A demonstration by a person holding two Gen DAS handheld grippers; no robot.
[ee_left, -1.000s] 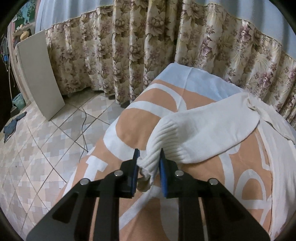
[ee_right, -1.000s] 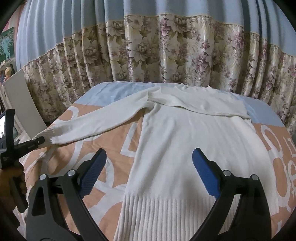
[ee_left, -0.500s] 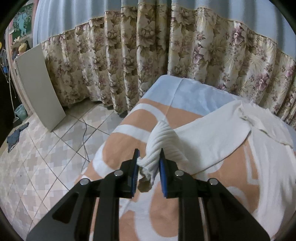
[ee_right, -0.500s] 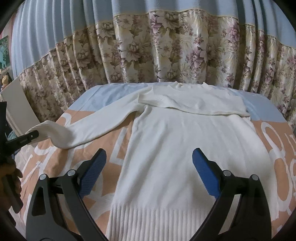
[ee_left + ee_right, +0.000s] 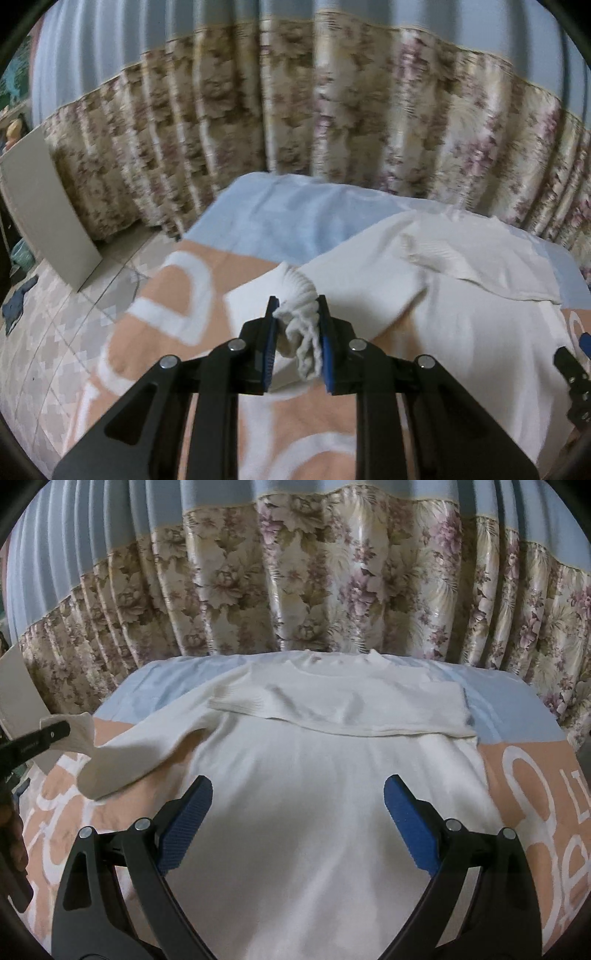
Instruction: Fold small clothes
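Sweater (image 5: 314, 812): white knit, lying flat on the patterned bedspread (image 5: 524, 775), neck toward the floral curtain (image 5: 332, 590); the far sleeve (image 5: 351, 712) is already folded across the chest.
Near sleeve (image 5: 147, 746): lifted off the bed at its ribbed cuff (image 5: 301, 306), sagging in a loop down to the shoulder.
Left gripper (image 5: 297, 332): fingers nearly together, pinching the bunched cuff between the blue pads — a firm hold, by the look of it.
Right gripper (image 5: 297, 823): fingers spread wide, nothing between them, hovering over the sweater's body.
Step in hand: I judge it to be carrying the cuff across the chest to match the other sleeve.
Doing it well: keep the cuff high enough that the sleeve does not drag the body askew; lay it parallel to the folded sleeve, crease at the shoulder seam.
Right gripper's use: pressing near the shoulder would steady the body.
Risk: the knit stretches — a hard pull could shift the whole garment.
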